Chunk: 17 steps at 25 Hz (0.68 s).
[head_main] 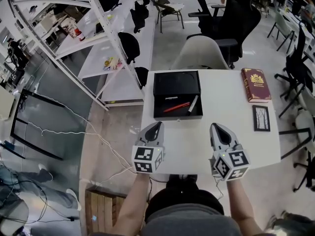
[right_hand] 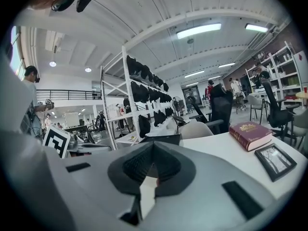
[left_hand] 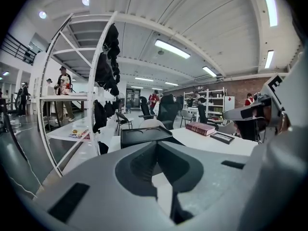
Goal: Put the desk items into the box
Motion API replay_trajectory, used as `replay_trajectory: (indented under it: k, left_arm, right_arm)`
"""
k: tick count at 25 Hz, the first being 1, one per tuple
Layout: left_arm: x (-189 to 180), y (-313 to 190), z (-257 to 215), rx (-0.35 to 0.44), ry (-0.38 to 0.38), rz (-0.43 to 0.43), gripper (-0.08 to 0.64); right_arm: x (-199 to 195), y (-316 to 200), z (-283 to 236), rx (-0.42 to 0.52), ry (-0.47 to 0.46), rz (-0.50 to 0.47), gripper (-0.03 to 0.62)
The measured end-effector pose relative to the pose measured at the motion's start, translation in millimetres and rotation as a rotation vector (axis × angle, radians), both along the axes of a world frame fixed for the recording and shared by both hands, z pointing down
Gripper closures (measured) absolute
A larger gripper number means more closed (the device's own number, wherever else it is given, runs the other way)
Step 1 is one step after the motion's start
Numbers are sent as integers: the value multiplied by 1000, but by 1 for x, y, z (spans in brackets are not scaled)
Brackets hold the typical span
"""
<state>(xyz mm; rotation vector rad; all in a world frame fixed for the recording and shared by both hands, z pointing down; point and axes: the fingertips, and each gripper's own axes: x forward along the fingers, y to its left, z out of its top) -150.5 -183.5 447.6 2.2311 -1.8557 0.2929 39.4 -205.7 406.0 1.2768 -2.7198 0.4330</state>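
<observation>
An open black box point(head_main: 177, 77) stands at the far middle of the white table point(head_main: 197, 146). Inside it lie a red pen point(head_main: 176, 106) and a silver-and-black marker point(head_main: 193, 104). A red book point(head_main: 255, 84) and a small black picture frame point(head_main: 261, 118) rest on the table's right side. My left gripper point(head_main: 156, 126) hovers near the box's front left corner, shut and holding nothing. My right gripper point(head_main: 217, 128) is shut and empty too, to the right of the box's front. The left gripper view shows the box point(left_hand: 144, 134), book point(left_hand: 201, 128) and frame point(left_hand: 222, 137) beyond the closed jaws.
A white chair point(head_main: 202, 53) and a black office chair point(head_main: 231, 21) stand behind the table. A white rack point(head_main: 93, 28) with hanging black items runs along the left. Cables trail on the floor at left point(head_main: 74, 132). People stand in the far background.
</observation>
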Motion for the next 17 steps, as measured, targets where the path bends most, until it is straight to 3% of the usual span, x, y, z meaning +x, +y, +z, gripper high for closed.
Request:
replay_trajectory:
  k: [17]
  left_arm:
    - [-2, 2, -1, 19, 16, 1, 552]
  right_arm:
    - [-1, 4, 2, 8, -3, 9, 589]
